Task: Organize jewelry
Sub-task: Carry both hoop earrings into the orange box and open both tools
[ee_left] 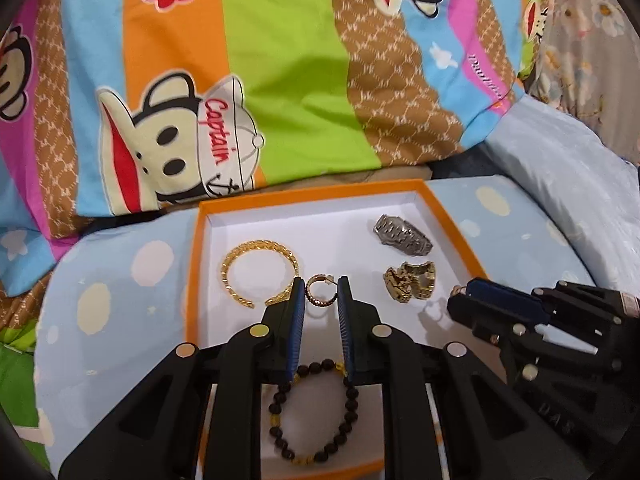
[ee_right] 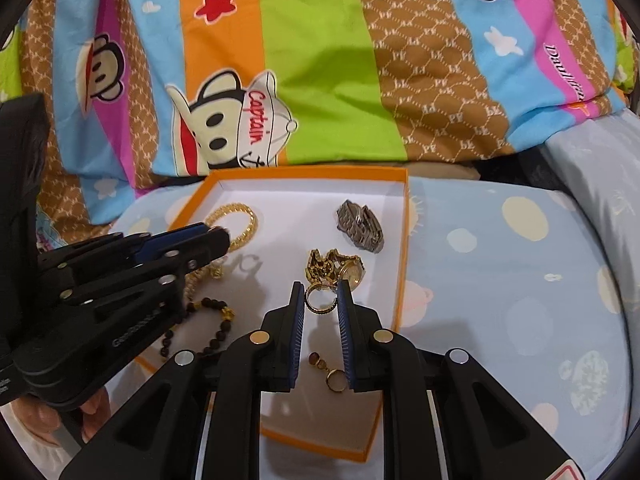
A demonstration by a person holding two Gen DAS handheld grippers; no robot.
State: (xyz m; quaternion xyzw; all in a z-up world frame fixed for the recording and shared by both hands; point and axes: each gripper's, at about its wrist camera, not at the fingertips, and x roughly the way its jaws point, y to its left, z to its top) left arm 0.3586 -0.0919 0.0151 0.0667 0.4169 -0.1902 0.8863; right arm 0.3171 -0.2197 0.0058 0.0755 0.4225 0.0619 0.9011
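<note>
Dark round-bead bracelet (ee_left: 316, 412) below both tongs (ee_left: 321, 292) (ee_right: 321, 294), each clasping one textured gold hoop earring (ee_left: 319, 290) (ee_right: 320, 298).

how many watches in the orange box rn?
2. A silver watch lies near the far right corner of the orange box; a gold watch sits just in front of it. Grippers may hide more.

We see each hand-held gripper, left (ee_left: 321, 292) and right (ee_right: 320, 294), built of matte black plastic with round silver screws, ribbed blue finger pads (ee_left: 297, 332), and faint embossed lettering.
</note>
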